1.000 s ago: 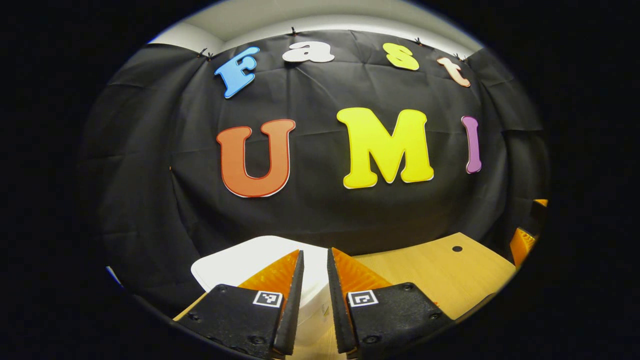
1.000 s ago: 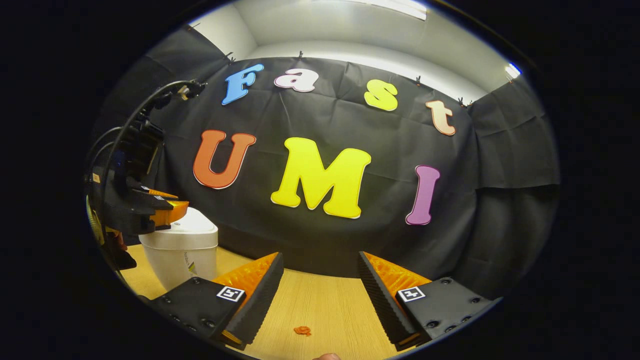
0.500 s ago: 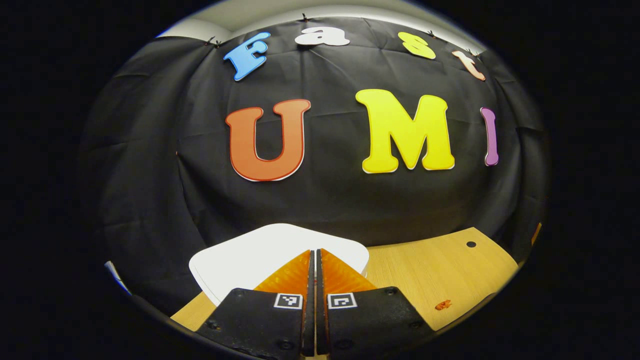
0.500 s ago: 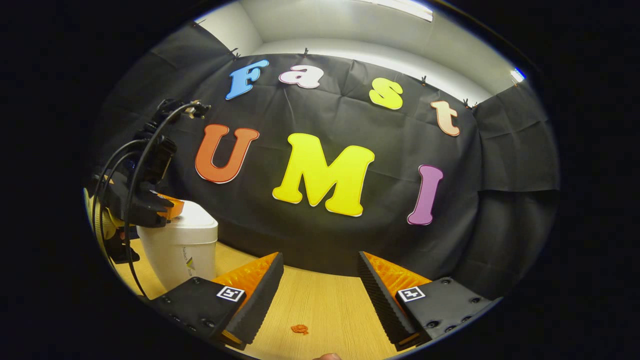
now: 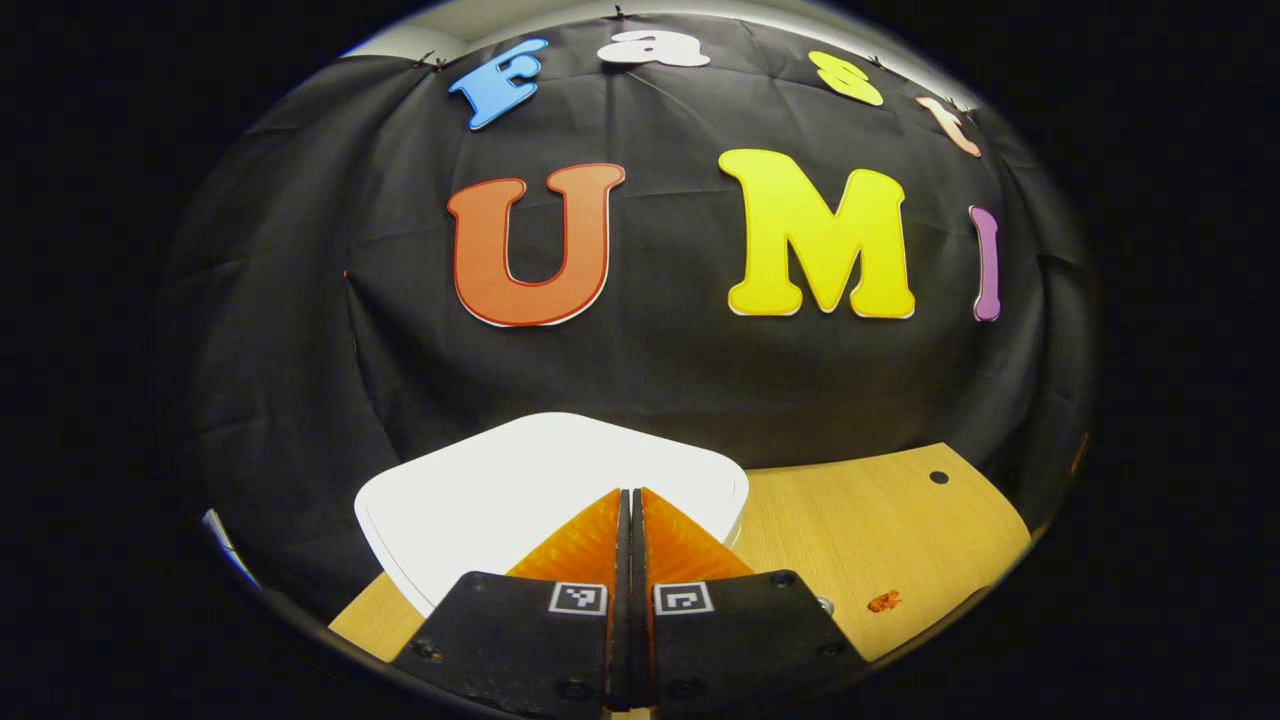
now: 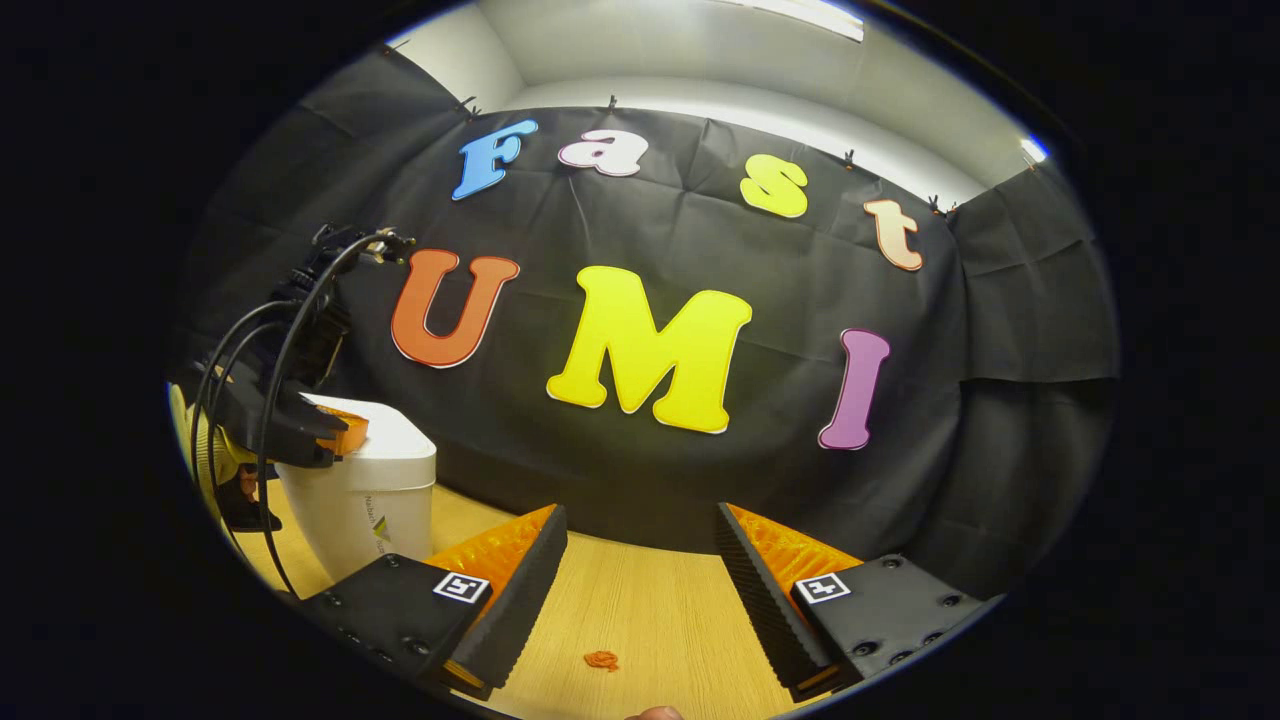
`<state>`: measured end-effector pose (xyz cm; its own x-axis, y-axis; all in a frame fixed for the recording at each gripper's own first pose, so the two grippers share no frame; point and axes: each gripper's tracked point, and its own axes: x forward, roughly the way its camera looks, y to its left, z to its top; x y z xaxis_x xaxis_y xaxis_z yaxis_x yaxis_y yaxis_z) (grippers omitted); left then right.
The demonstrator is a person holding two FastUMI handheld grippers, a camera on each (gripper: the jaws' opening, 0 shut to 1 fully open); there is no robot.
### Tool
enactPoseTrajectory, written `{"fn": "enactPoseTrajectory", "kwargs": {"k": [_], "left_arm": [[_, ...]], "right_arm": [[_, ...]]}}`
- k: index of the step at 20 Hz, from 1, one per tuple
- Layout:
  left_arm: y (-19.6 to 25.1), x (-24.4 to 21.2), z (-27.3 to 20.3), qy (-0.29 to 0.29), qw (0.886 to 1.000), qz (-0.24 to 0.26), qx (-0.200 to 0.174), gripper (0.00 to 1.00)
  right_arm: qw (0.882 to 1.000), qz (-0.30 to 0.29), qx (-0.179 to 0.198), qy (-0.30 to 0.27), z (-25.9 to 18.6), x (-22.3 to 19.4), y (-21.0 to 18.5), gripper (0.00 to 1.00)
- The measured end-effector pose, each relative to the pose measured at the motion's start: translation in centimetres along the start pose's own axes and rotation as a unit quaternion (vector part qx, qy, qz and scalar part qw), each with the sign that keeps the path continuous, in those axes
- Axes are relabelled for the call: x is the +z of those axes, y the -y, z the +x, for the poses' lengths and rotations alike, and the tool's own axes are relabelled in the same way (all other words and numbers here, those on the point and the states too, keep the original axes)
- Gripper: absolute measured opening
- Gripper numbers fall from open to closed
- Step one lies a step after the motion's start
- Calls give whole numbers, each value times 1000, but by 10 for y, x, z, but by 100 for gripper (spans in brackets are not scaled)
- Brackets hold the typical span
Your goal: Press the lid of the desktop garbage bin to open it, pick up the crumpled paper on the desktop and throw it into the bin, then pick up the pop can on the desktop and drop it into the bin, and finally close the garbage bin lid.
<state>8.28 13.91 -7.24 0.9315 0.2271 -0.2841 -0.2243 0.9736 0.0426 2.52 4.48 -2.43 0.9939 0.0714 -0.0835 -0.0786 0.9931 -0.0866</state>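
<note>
**Left gripper bears down on the bin lid**

Here's the left gripper (image 5: 631, 495), jaws pressed together with nothing between them, tips over the white lid (image 5: 480, 490) of the garbage bin (image 6: 355, 505). In the right gripper view the same tool (image 6: 340, 432) sits on the lid's near edge, seemingly touching, and the lid is flat and closed. The bin stands at the table's (image 5: 880, 530) left end, close to the black cloth wall.

The right gripper (image 6: 640, 560) hangs over bare wood with its jaws spread wide, holding nothing. A small orange scrap (image 6: 601, 659) lies on the table just ahead of it. I can't make out the crumpled paper or the pop can anywhere.

The risks, as I judge them: a push this near the rim may slide off or tip the light bin rather than trip the latch. Too soft a press, and the lid stays shut.
</note>
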Motion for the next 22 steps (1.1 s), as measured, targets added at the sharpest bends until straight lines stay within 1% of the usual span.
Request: {"fn": "enactPoseTrajectory", "kwargs": {"k": [4,5,7,10,12,15,18,22], "left_arm": [[-1,15,-3,33,999,-7,13,3],[3,17,-5,37,999,-7,8,3],[2,27,-12,53,998,3,15,3],[-7,58,-28,99,994,28,37,3],[-5,71,-39,115,992,40,40,2],[2,80,-51,128,990,41,33,3],[10,81,-60,134,990,22,22,4],[14,77,-68,133,991,5,11,10]], "right_arm": [[1000,3,9,5,0,2,-4,95],[1000,4,11,7,0,3,-4,95],[1000,6,13,7,0,2,-3,95],[1000,5,11,-1,0,-3,-1,95],[1000,7,9,-5,2,-7,3,95],[1000,16,7,-15,3,-13,4,95],[1000,20,6,-15,4,-12,6,95],[999,22,6,-27,7,-23,6,94]]}}
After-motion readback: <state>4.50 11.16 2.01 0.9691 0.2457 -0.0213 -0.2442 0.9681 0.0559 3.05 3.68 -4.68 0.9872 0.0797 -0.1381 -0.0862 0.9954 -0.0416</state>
